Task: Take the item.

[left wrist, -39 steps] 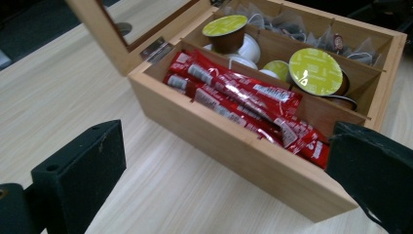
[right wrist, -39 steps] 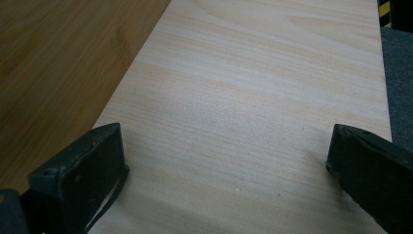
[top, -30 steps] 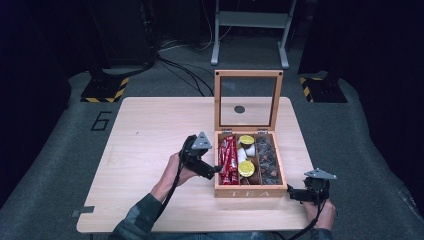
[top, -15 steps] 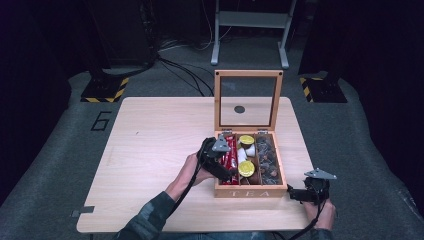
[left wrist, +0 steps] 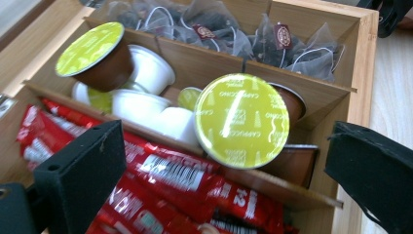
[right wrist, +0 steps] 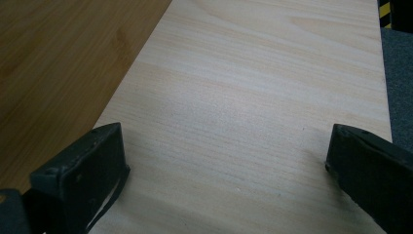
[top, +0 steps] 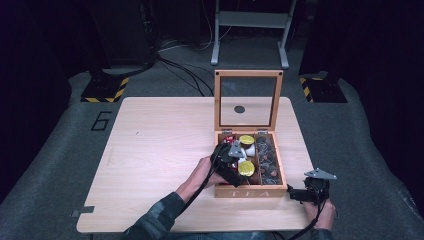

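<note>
The open wooden tea box (top: 250, 191) holds red stick sachets (left wrist: 170, 185), green-lidded brown coffee capsules (left wrist: 241, 119) with white cups (left wrist: 146, 70), and mesh tea bags (left wrist: 272, 41). The left hand-held gripper (left wrist: 219, 165) hovers wide open, sachets beneath, a shiny round capsule just ahead. The right hand-held gripper (right wrist: 224, 161) rests open on the pale bench (right wrist: 272, 83).

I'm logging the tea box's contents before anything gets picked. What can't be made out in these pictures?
- Red sachets: left gripper view, lower ends cut by the frame and the left gripper.
- White pods: partly behind the green-lidded capsule.
- Tea bags: high view, too small to count.
</note>
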Tool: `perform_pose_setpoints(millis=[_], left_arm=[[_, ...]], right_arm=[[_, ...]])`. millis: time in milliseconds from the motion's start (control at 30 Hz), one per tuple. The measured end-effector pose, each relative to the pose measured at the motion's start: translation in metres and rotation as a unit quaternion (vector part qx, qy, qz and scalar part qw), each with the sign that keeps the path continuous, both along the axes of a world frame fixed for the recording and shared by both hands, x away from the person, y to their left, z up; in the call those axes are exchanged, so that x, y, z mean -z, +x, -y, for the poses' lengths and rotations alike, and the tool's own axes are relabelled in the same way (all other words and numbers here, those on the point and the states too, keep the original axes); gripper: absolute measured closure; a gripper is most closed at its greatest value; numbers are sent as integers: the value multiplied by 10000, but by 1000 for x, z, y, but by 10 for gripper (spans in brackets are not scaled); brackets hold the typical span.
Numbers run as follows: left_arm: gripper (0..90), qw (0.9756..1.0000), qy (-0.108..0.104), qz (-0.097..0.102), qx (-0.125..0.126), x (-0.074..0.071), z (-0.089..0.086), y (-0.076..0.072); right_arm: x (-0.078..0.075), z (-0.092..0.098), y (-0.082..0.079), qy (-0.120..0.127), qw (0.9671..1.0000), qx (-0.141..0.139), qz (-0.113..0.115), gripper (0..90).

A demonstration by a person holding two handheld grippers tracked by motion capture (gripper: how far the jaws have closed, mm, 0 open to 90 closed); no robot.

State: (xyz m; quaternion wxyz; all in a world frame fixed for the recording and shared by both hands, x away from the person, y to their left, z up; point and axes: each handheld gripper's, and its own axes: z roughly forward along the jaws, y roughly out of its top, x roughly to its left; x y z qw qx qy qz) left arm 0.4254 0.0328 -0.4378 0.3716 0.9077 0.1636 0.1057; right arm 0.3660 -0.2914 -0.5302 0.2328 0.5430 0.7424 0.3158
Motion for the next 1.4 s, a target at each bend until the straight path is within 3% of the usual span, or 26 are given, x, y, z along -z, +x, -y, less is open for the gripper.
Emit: perform_pose_setpoints(millis=[400,633,1400], left_arm=[[144,9997,138,10,181,6,17,1],[156,9996,179,19,235,7,21,3],[373,9989,343,111,284,12,27,1]], right_arm=[[0,0,0,2,10000,-8,10,7],[0,0,0,7,10000,-11,15,7],[0,0,0,7,10000,-10,14,7]])
